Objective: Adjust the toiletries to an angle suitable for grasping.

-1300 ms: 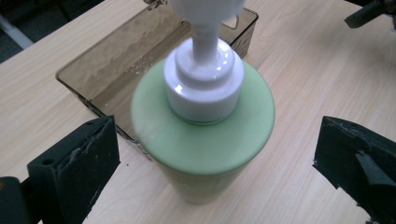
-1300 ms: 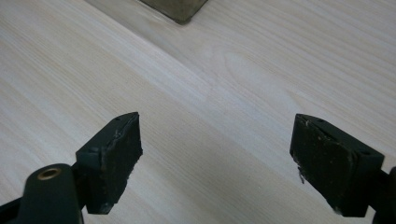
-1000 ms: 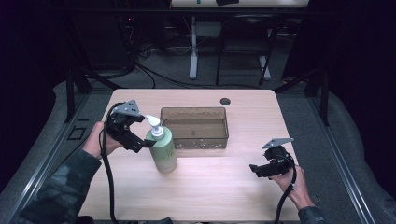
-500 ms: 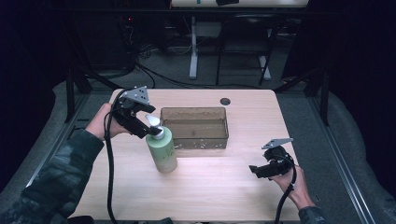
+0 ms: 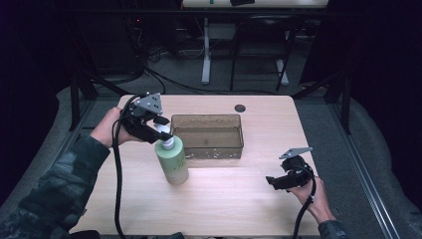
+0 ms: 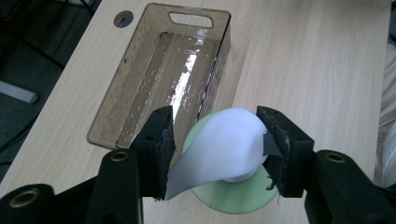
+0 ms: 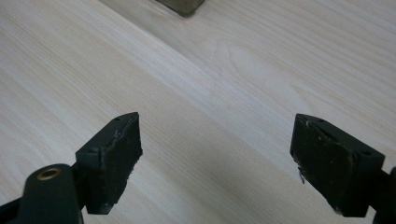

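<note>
Right gripper [image 5: 272,180] low at the near table [image 5: 239,204] edge, jaws spread wide over bare wood, nothing between them. Farther off, the left gripper [image 6: 215,149] has just been closing and now clamps the white pump [image 6: 224,144] atop the green bottle [image 5: 172,160], which stands upright directly beneath it. Just beyond sits the brown bin [image 5: 206,135].

A pale wood-grain table [image 5: 224,199] with rounded corners carries two things. A smoky brown see-through bin [image 5: 207,135] — rectangular, with a cut-out handle in its end wall — sits a little behind the table's middle. A light green pump bottle [image 5: 172,160] stands upright just beside the bin's front left corner. Behind the bin — near the far edge — a round cable hole [image 5: 240,108] pierces the tabletop.
</note>
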The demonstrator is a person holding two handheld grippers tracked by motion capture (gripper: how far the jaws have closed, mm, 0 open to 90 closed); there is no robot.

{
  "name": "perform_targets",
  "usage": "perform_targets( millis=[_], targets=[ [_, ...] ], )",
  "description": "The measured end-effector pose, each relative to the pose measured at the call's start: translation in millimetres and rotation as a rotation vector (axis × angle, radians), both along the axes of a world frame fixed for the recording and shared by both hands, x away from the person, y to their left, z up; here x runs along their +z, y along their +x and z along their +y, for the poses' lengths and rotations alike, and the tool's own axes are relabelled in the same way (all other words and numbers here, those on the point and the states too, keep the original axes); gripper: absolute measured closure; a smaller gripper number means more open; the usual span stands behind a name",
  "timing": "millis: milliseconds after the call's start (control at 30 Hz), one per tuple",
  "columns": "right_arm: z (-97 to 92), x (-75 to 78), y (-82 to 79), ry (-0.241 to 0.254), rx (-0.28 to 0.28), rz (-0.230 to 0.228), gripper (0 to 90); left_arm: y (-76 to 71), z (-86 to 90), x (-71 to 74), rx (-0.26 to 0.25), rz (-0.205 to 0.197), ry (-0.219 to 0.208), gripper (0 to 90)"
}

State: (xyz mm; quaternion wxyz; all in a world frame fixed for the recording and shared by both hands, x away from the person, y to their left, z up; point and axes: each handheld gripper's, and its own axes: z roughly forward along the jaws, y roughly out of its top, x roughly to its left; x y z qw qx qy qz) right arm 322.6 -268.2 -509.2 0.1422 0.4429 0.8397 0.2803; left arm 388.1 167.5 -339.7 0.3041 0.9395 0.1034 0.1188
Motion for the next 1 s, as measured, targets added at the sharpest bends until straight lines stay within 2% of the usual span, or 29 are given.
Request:
perform_targets(
  millis=[67, 233, 500, 567, 667, 767, 800, 1000],
  targets=[
    [-0.1, 0.0, 0.1, -0.002, -0.001, 0.001, 16.0, -0.2, -1.2, 1.6, 0.000, 0.009, 0.019, 53.4],
    [-0.2, 0.1, 0.1, -0.003, -0.003, 0.002, 16.1, 0.6, -6.4, 4.9, 0.035, 0.029, 0.060, 55.5],
    [-0.2, -0.5, 0.4, -0.005, 0.007, 0.004, 16.1, 1.1, -19.8, 9.5, 0.123, 0.062, 0.123, 57.3],
    [-0.4, -0.8, 0.6, -0.004, 0.007, 0.006, 16.1, 0.9, -22.3, 10.5, 0.112, 0.059, 0.147, 57.4],
    [-0.2, -0.9, 0.4, -0.008, 0.006, 0.007, 16.1, 4.1, -21.5, 14.8, 0.061, 0.070, 0.138, 52.9],
    [0.1, -0.5, 0.0, -0.008, 0.007, 0.007, 16.1, 6.5, -19.7, 17.6, 0.051, 0.083, 0.135, 47.2],
    [-0.2, -0.3, 0.0, -0.011, 0.008, 0.004, 16.1, 6.9, -17.9, 19.2, 0.026, 0.085, 0.134, 47.3],
    [-0.5, -0.4, 0.4, -0.012, 0.009, 0.004, 16.2, 7.4, -11.5, 11.8, 0.017, 0.102, 0.124, 47.3]
  ],
)
